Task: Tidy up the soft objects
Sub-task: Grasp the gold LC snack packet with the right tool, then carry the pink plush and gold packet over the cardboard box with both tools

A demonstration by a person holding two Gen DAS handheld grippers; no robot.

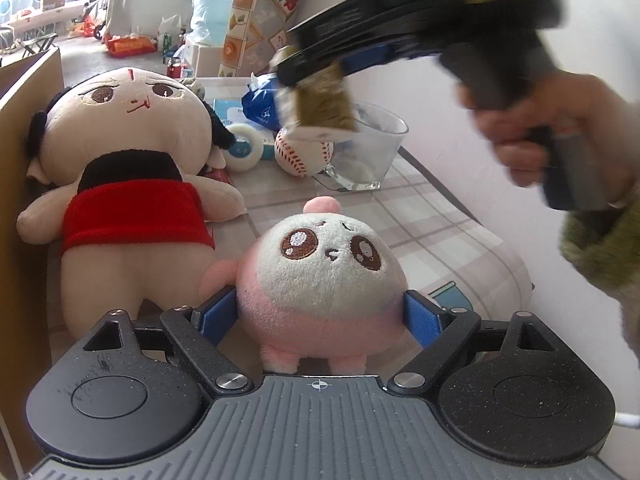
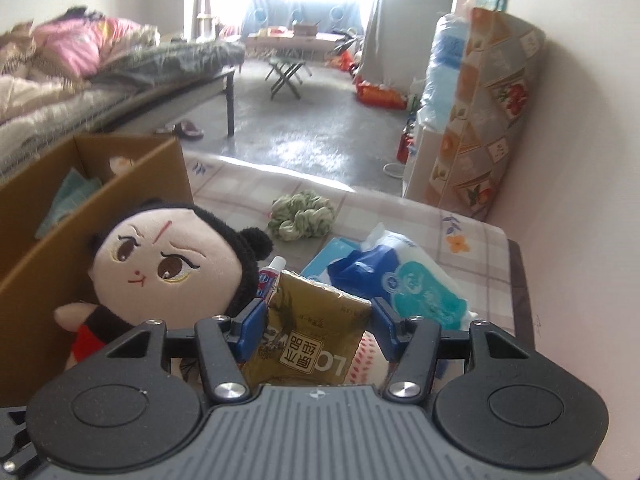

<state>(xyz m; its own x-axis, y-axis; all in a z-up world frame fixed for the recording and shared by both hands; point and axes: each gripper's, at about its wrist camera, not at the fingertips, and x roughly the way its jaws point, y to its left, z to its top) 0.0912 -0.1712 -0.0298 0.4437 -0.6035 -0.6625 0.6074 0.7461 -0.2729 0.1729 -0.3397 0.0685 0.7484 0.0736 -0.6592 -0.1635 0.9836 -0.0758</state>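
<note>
Left gripper (image 1: 320,312): blue fingers (image 1: 218,316) press on both sides of the pink and white plush (image 1: 320,280); it holds the toy.
Pink and white plush: sits upright on the checked tablecloth (image 1: 420,216), close to the camera, with big brown eyes.
Right gripper (image 2: 318,320): squeezes a gold-brown packet (image 2: 316,332) between its blue fingers; the packet is up off the table.
Hand (image 1: 532,128): holds the right gripper's handle, blurry, with a fuzzy green sleeve (image 1: 596,252) at the wrist.
Big doll (image 1: 128,184): lies on its back left of the pink plush, in a red top, leaning on the cardboard box (image 2: 92,200).
Baseball (image 1: 302,152): just under the lifted packet, touching the glass cup (image 1: 368,152).
Tape roll (image 1: 244,148): beside the baseball.
Blue and white bag (image 2: 400,276): behind the packet.
Toothpaste tube (image 2: 270,276): beside the doll's head.
Green scrunchie (image 2: 300,216): farther back on the table, alone.
</note>
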